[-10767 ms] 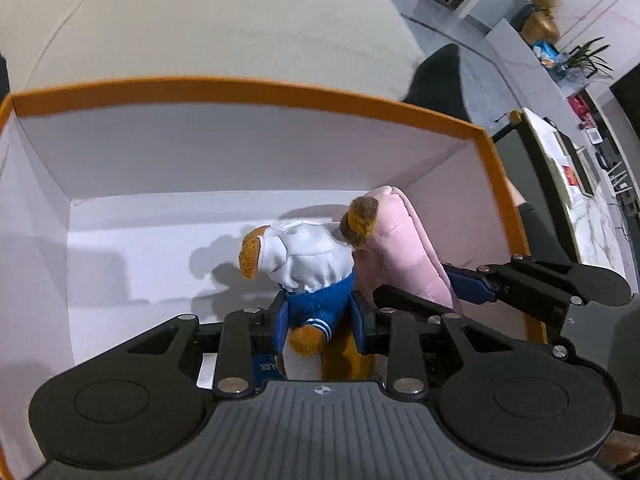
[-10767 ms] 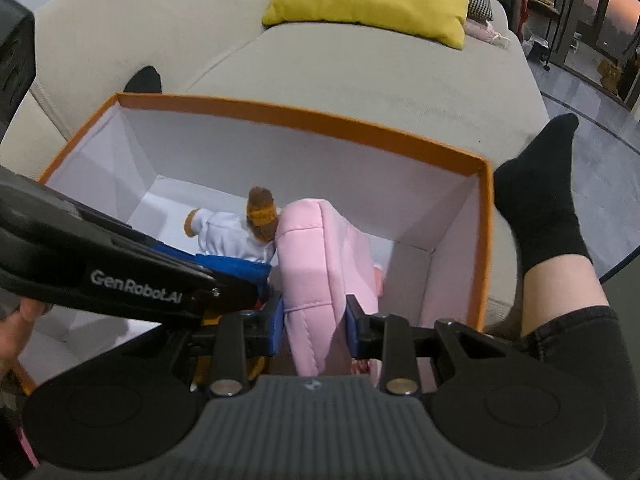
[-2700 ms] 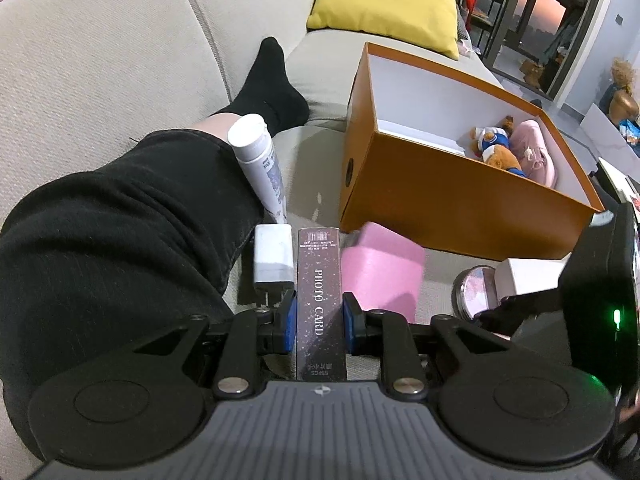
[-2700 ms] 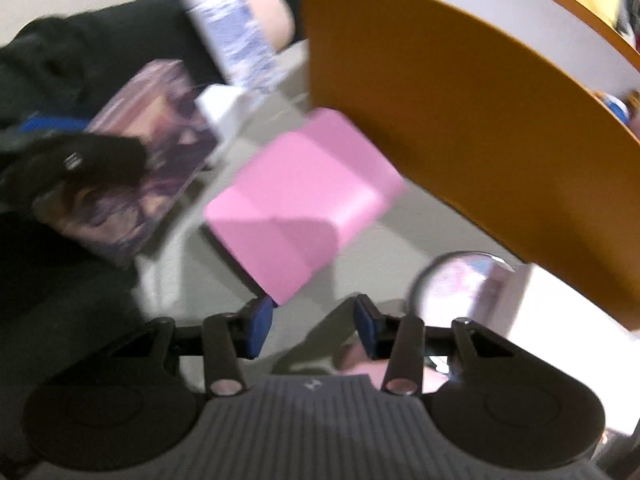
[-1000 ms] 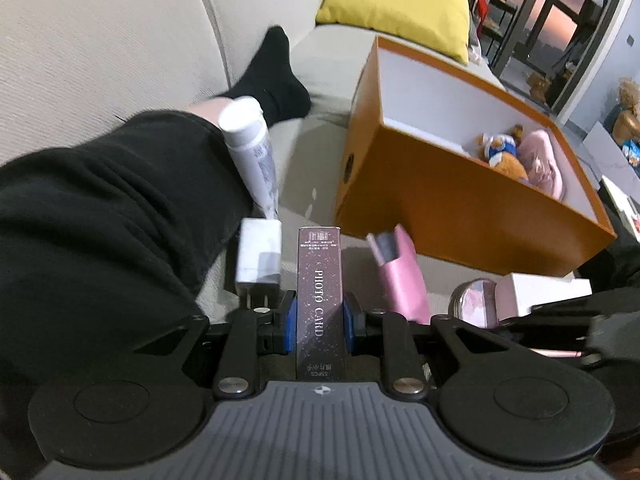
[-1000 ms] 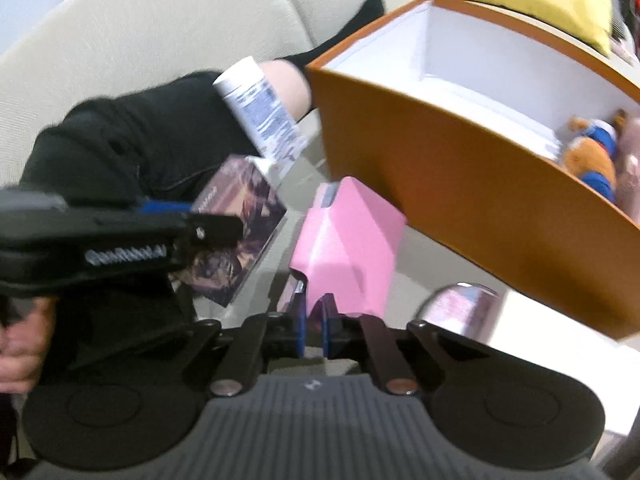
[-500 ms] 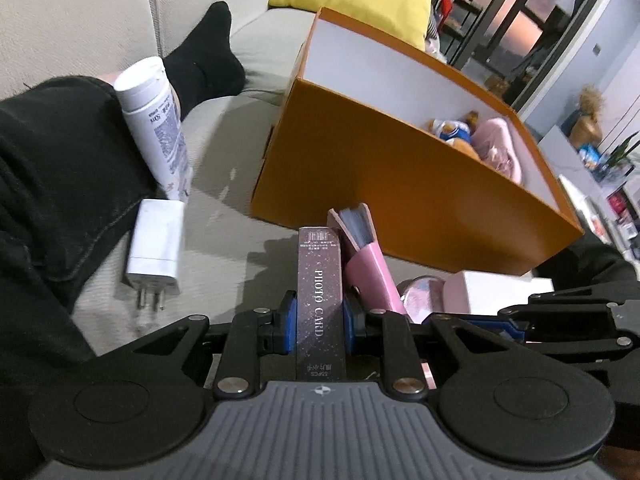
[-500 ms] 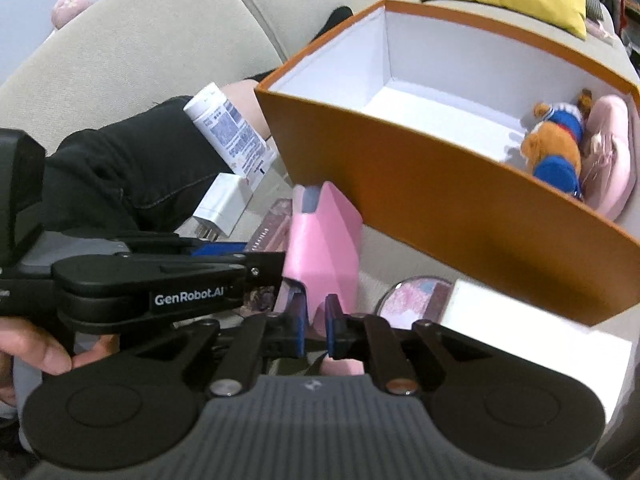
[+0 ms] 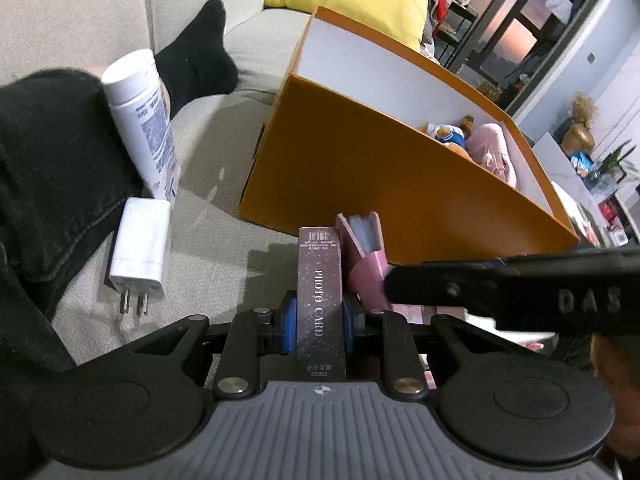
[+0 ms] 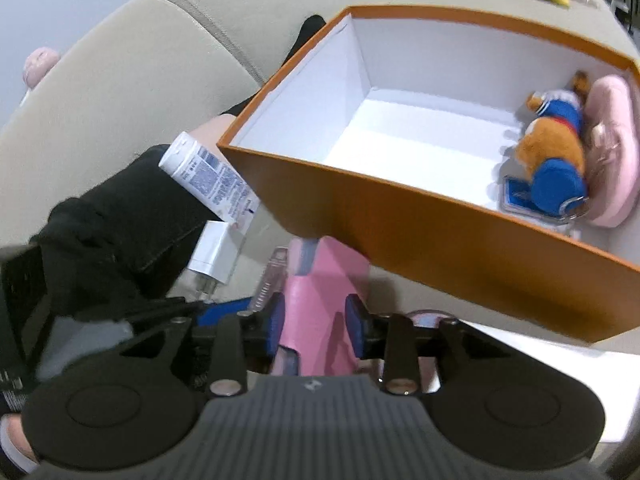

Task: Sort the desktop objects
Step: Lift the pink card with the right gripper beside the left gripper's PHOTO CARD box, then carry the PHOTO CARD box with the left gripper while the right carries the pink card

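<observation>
My left gripper (image 9: pixel 320 316) is shut on a dark purple box (image 9: pixel 319 280) printed PHOTO CARD, held upright just above the sofa seat. Right beside it stands a pink card album (image 9: pixel 366 264) on its edge, clear sleeves showing at its top. In the right wrist view the album (image 10: pixel 320 280) sits between the pads of my right gripper (image 10: pixel 315 326), whose jaws are opening around it; the pads no longer pinch it. Behind both stands the orange box (image 10: pixel 400 216) with its white inside.
A plush bear (image 10: pixel 552 160) and a pink plush (image 10: pixel 612 140) lie at the box's right end. A white tube (image 9: pixel 140 120) and a white charger (image 9: pixel 140 244) lie by a person's black-trousered leg (image 9: pixel 48 160). A round compact (image 10: pixel 424 316) and white box (image 10: pixel 560 360) lie on the right.
My right gripper's jaws have spread from a tight pinch on the pink album's edge, and that view has swung up over the orange box. The left gripper still holds the photo card box.
</observation>
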{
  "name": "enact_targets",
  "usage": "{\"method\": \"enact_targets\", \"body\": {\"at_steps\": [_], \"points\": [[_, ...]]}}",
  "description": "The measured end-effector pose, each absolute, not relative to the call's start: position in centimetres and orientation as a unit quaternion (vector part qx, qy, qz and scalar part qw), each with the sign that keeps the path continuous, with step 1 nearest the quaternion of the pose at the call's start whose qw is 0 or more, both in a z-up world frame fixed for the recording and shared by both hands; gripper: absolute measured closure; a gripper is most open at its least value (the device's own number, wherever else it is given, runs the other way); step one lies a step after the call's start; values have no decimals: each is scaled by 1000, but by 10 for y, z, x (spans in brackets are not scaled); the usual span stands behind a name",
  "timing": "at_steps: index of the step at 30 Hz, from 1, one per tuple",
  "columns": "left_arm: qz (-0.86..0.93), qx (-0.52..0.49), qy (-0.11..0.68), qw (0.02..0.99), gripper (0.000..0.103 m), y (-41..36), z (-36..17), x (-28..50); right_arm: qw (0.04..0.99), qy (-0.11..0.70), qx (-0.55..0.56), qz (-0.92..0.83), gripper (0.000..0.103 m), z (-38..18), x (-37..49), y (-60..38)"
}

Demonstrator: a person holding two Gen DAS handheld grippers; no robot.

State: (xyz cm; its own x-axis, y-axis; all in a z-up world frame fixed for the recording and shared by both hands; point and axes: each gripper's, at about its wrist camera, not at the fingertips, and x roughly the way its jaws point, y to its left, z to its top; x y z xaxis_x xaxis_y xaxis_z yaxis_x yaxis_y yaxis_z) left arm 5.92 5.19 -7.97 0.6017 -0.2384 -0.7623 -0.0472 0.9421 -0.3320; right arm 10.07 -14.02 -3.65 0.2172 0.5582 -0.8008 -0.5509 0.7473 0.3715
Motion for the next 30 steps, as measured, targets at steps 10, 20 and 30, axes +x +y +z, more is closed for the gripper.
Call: {"method": "enact_targets", "body": {"at_steps": [10, 20, 30], "points": [[-46, -146, 445, 882, 77, 47, -79, 57, 800, 506, -53, 318, 68, -36, 95, -138], [-46, -122, 446, 885, 78, 40, -79, 56, 791, 531, -31, 303, 78, -49, 105, -148], [-40, -132, 416, 899, 78, 48, -49, 44, 801, 495, -45, 334, 80, -20, 89, -157]]}}
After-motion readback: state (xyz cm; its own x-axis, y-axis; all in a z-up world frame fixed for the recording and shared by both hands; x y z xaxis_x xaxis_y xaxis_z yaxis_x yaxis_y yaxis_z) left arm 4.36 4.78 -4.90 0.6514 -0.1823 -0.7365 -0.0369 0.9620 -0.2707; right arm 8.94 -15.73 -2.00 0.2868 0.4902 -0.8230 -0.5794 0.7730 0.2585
